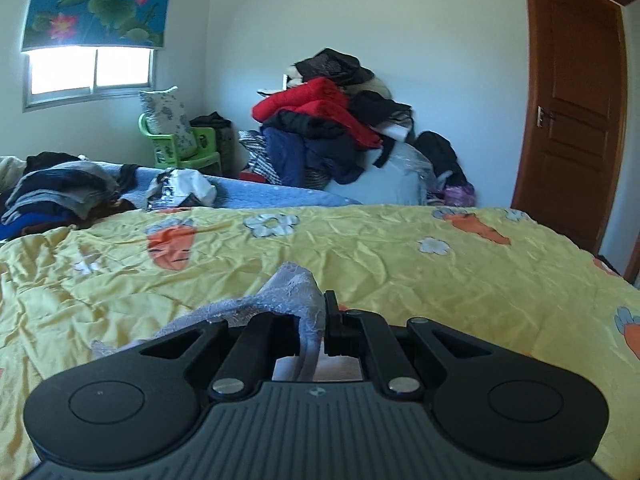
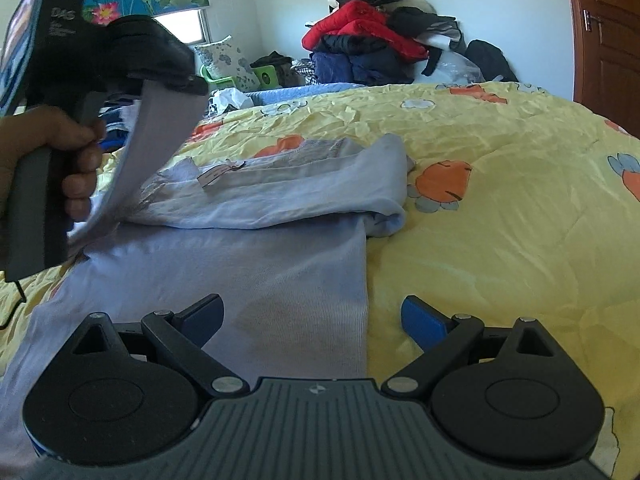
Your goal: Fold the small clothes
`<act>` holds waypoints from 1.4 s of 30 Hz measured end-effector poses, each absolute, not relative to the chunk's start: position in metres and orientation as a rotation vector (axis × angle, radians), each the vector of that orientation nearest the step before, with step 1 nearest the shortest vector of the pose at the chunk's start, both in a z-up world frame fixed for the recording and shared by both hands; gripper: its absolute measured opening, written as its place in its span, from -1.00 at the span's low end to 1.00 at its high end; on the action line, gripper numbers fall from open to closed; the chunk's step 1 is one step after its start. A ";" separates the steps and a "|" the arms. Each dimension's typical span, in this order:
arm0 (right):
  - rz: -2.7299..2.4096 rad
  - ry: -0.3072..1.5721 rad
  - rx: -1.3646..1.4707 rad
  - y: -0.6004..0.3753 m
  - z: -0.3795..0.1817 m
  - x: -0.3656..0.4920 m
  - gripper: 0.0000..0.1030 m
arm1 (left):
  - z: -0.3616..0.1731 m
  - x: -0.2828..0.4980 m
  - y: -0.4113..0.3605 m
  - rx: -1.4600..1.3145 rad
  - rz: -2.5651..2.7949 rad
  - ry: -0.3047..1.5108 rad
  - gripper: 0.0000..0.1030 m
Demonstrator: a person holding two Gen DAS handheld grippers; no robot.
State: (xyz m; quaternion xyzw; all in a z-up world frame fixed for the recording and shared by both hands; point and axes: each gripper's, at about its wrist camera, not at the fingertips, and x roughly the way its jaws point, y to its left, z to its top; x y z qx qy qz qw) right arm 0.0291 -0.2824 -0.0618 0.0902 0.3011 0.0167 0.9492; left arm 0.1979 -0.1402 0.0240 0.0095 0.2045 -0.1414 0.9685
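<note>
A pale lilac garment [image 2: 256, 264] lies on the yellow carrot-print bedspread [image 2: 500, 200], its far part folded over with a white label showing. My left gripper [image 1: 318, 320] is shut on a lace-edged corner of that garment [image 1: 288, 292], lifted above the bed. In the right wrist view a hand holds the left gripper [image 2: 176, 80] at the upper left, and a strip of the fabric hangs from it down to the bed. My right gripper [image 2: 312, 318] stands open low over the near part of the garment, with nothing between its blue pads [image 2: 424, 322].
A heap of red and dark clothes [image 1: 328, 128] is stacked by the far wall. Folded clothes [image 1: 60, 192] lie on a blue cover at the left. A green chair [image 1: 188, 148] stands under the window and a brown door [image 1: 576, 100] at the right.
</note>
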 end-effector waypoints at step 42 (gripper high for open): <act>-0.022 0.600 0.211 -0.311 -0.066 0.007 0.92 | -0.014 0.217 -0.251 0.051 -0.508 0.645 -0.78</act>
